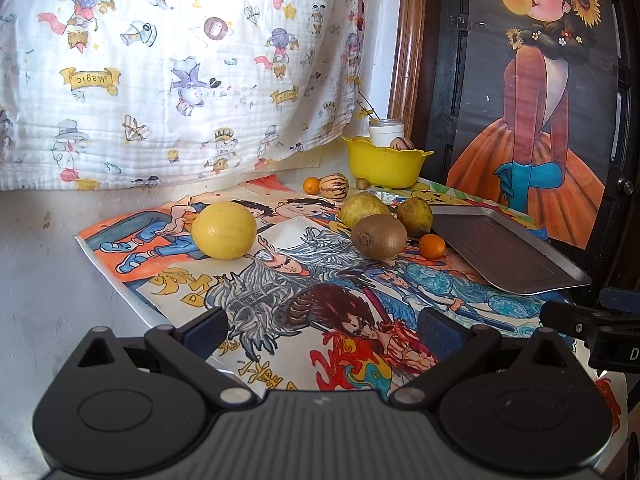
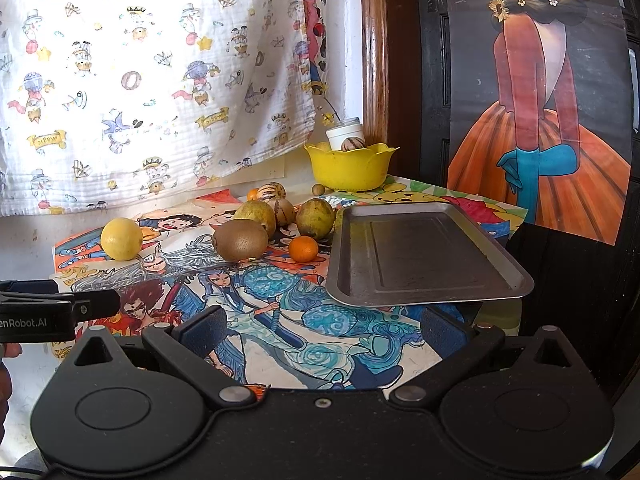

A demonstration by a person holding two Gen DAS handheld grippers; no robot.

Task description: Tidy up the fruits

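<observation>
Fruit lies loose on a table covered with coloured drawings: a yellow lemon point(image 1: 223, 230) point(image 2: 121, 239) at left, a brown kiwi point(image 1: 379, 236) point(image 2: 240, 239), two green pears point(image 1: 365, 209) point(image 1: 415, 211), a small orange point(image 1: 432, 246) point(image 2: 303, 249) and a striped melon point(image 1: 335, 187) farther back. An empty metal tray point(image 1: 504, 254) point(image 2: 420, 256) sits at right. A yellow bowl point(image 1: 384, 166) point(image 2: 350, 168) at the back holds a striped fruit. My left gripper point(image 1: 324, 326) and my right gripper point(image 2: 322, 326) are both open, hovering short of the fruit with nothing between their fingers.
A white jar point(image 1: 386, 131) stands behind the bowl. A second small orange point(image 1: 311, 185) and a small brown nut point(image 1: 362, 183) lie near the bowl. A printed cloth hangs on the wall behind; a dark door with a poster is at right. The table's near left edge is close.
</observation>
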